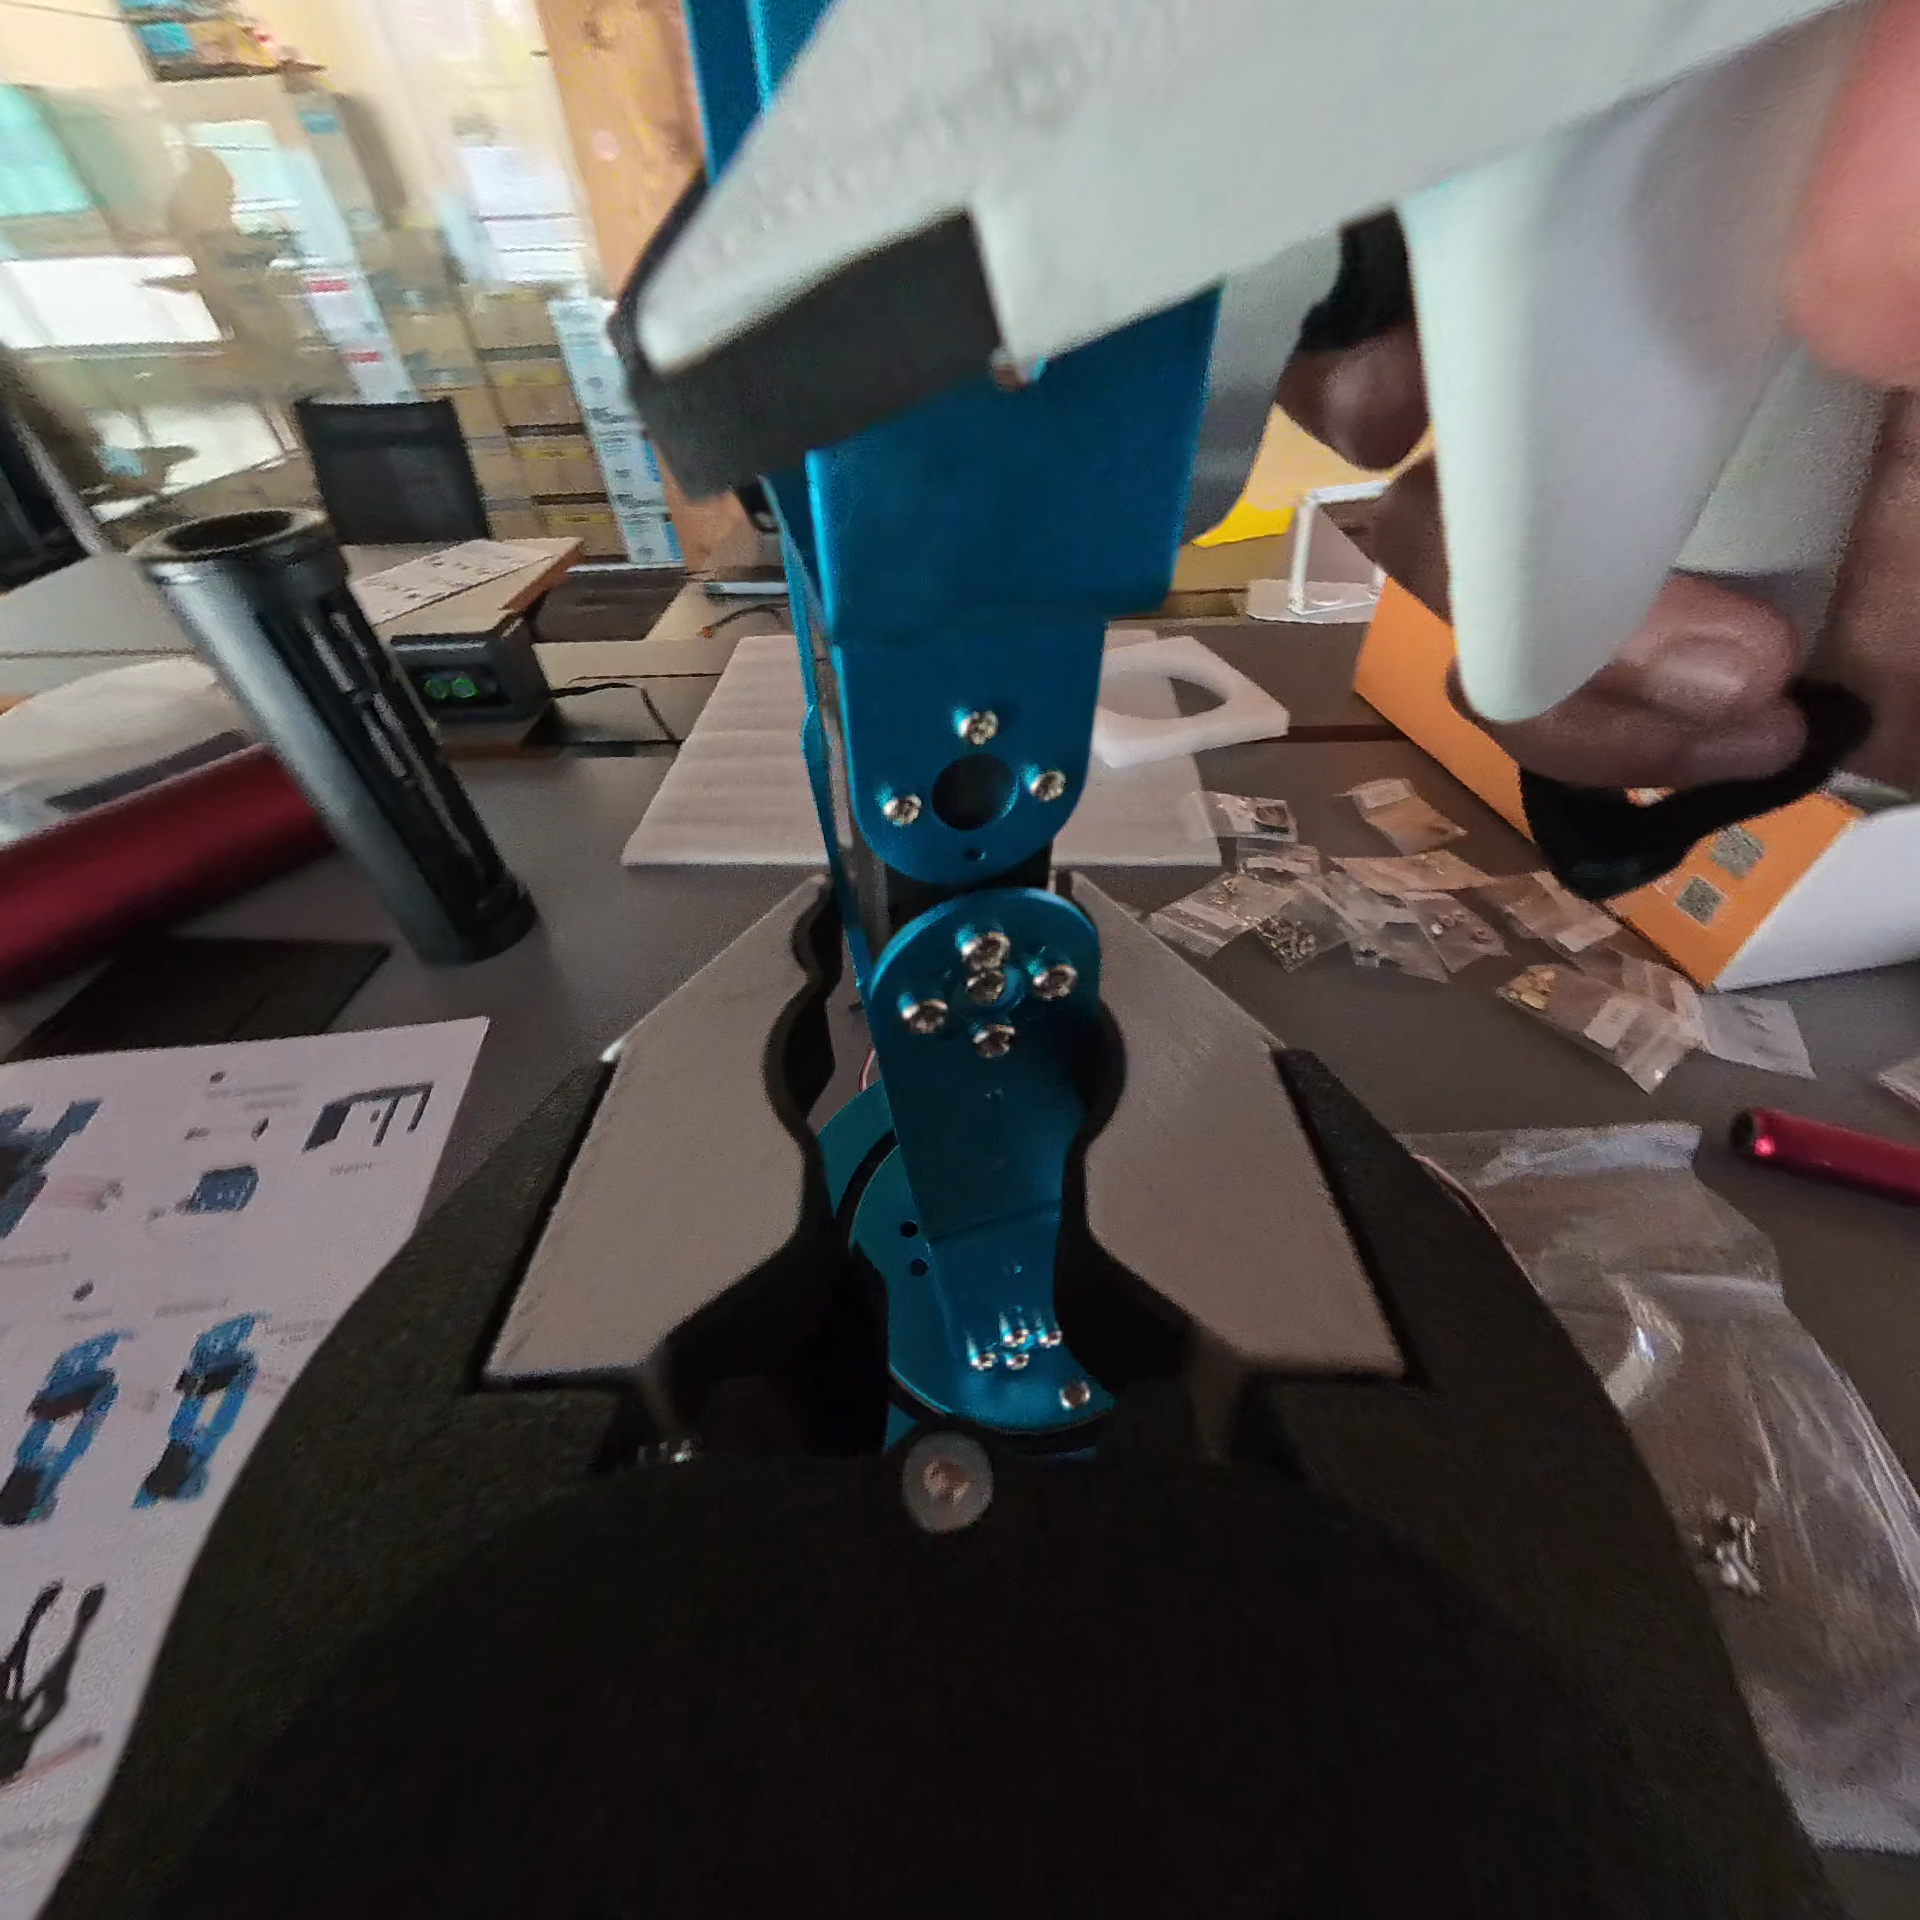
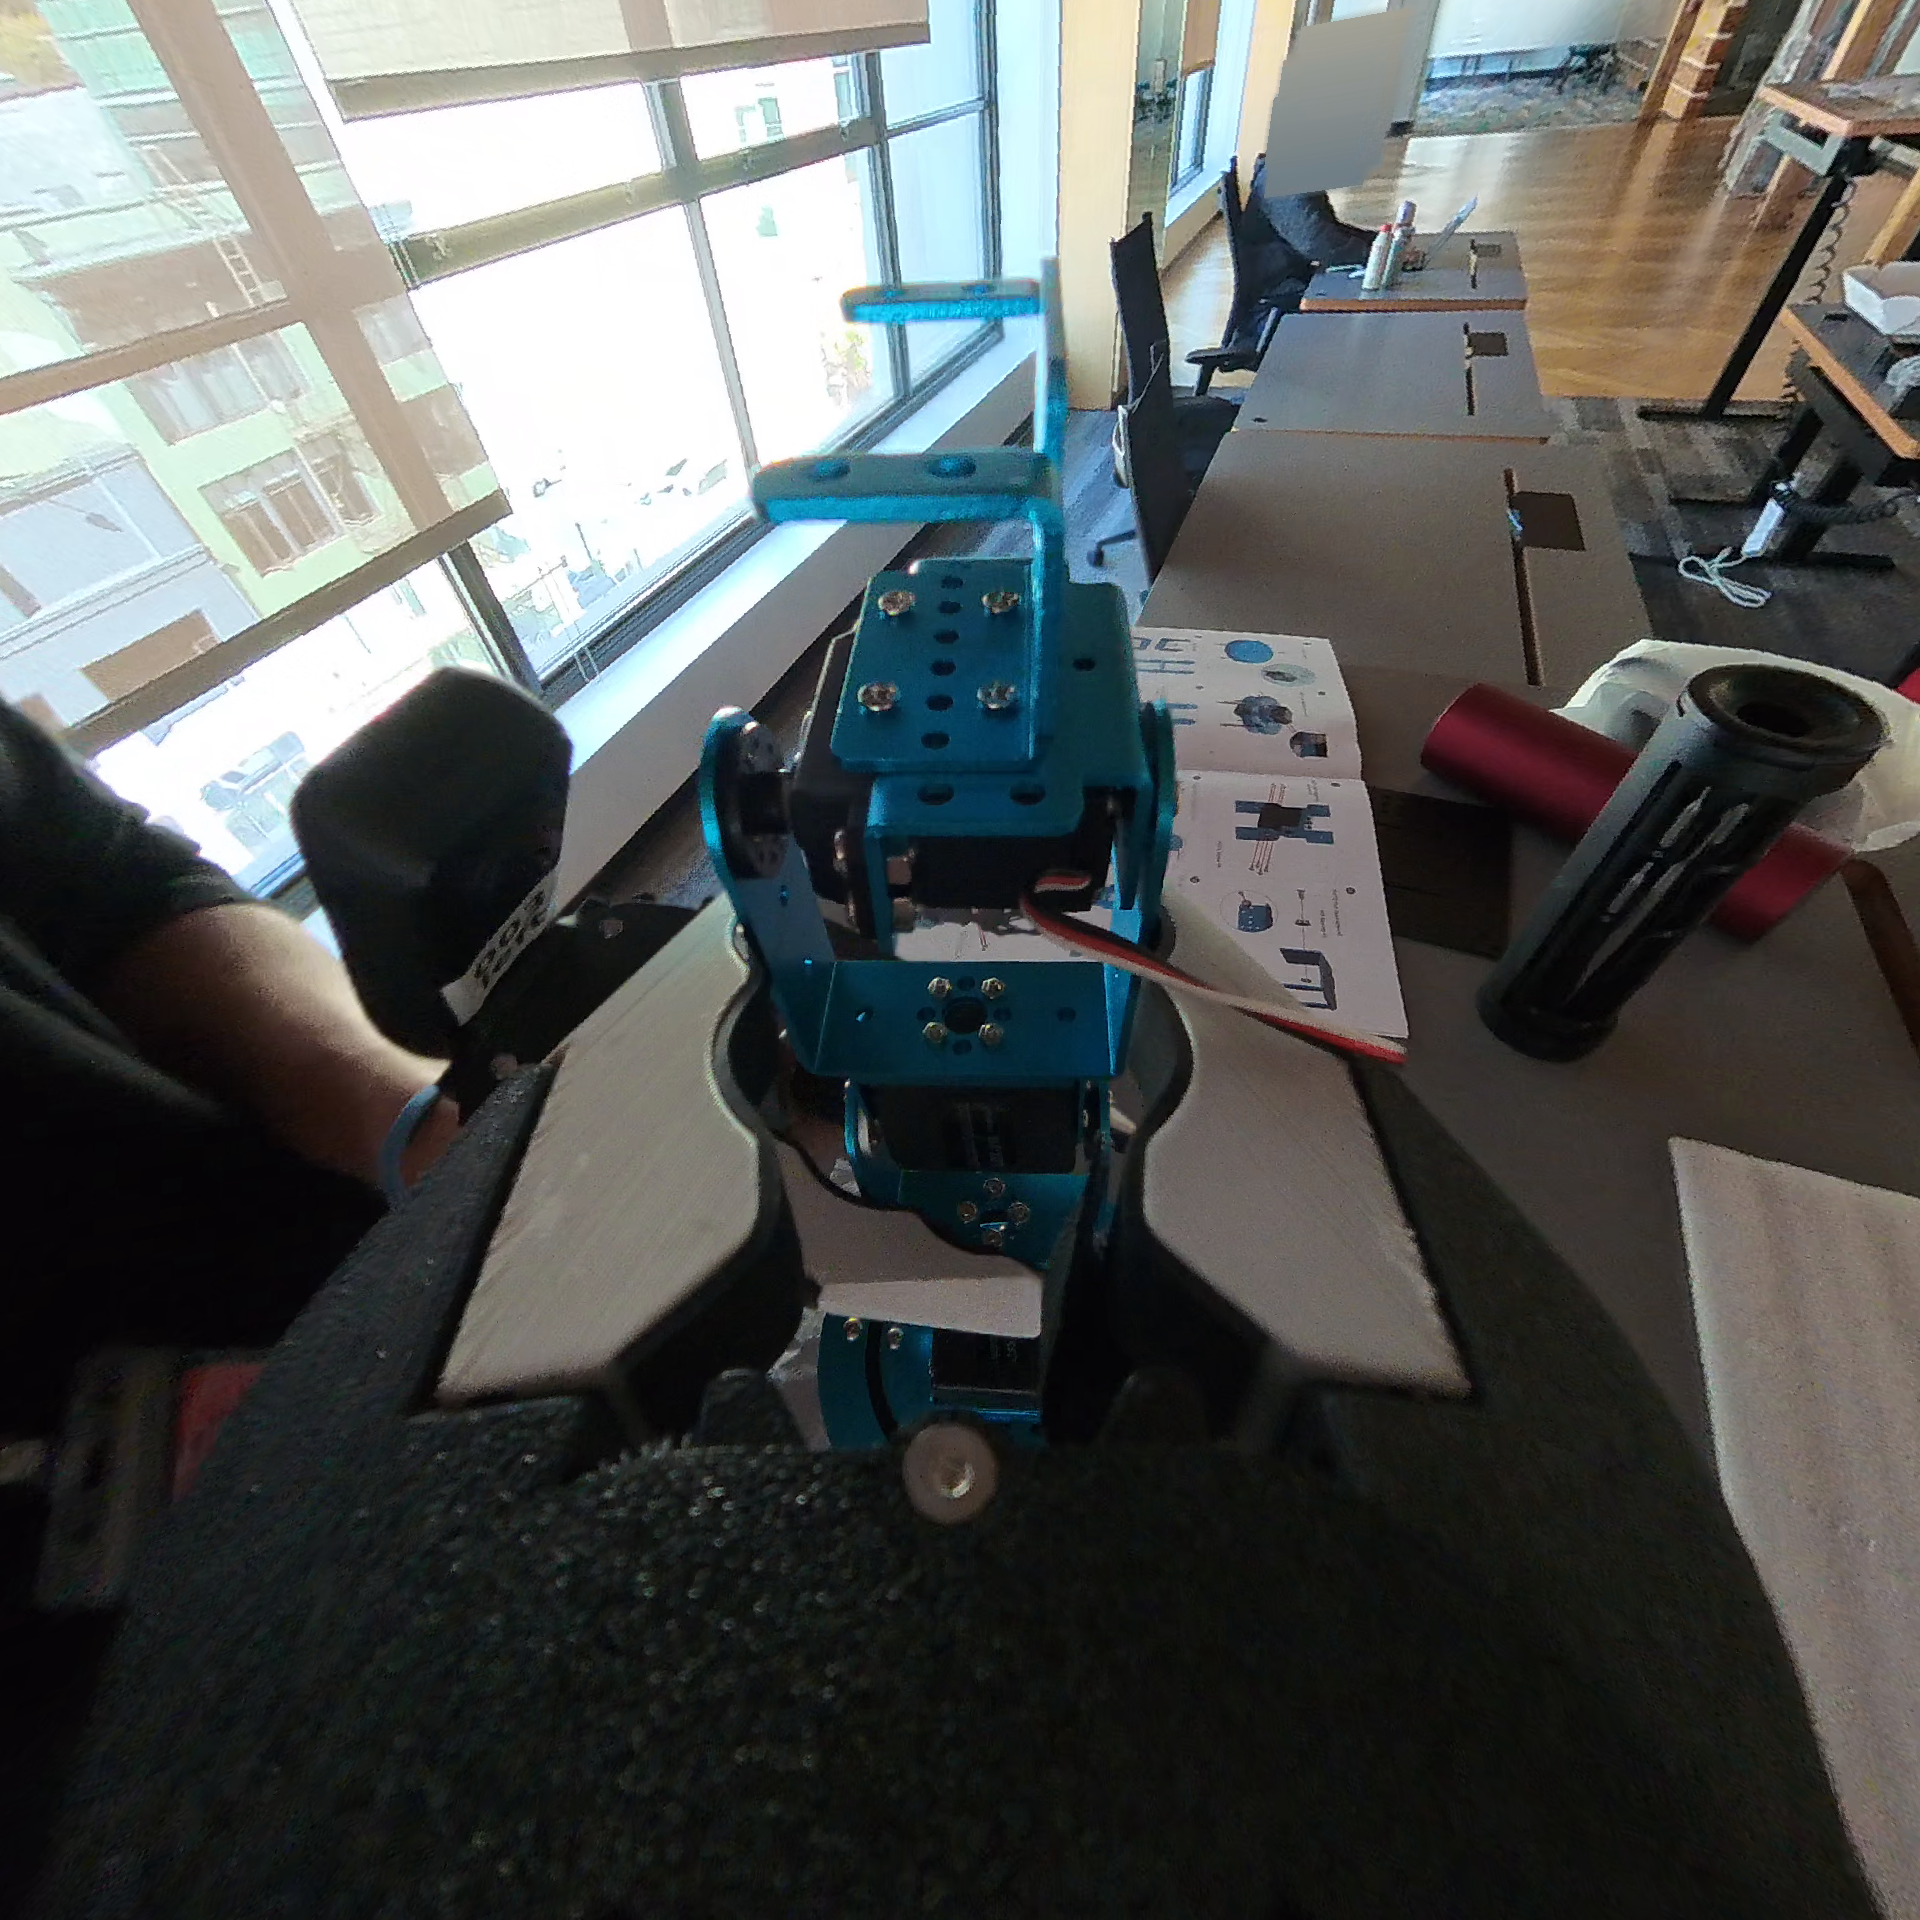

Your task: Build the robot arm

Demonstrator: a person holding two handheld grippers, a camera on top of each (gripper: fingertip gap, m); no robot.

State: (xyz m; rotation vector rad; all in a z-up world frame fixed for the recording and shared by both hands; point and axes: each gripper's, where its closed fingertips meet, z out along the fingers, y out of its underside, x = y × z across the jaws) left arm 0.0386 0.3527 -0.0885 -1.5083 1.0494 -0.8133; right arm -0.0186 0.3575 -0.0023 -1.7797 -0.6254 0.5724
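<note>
Left gripper [image 1: 956, 1049]: jaws closed in on the lower section of the blue metal servo assembly [image 1: 966, 790], gripping it at the round screw-studded joint; both fingers press its sides. Right gripper [image 2: 951, 1081]: jaws likewise clenched on the same assembly [image 2: 956, 790], holding its lower bracket, with the upper brackets rising above the fingertips. The assembly stands upright above the grey table [image 1: 582, 935], held from two sides. The left wrist view shows the right gripper's white body crossing the top of the frame with a hand [image 1: 1662, 675] on its handle. It also shows small bags of hardware [image 1: 1382, 914], an orange box [image 1: 1683, 873] and a printed instruction sheet [image 1: 197, 1278]. The right wrist view alone shows a forearm [image 2: 260, 997], windows [image 2: 520, 312] and an open instruction booklet [image 2: 1278, 831]. A black cylinder [image 2: 1673, 862] appears in both.
</note>
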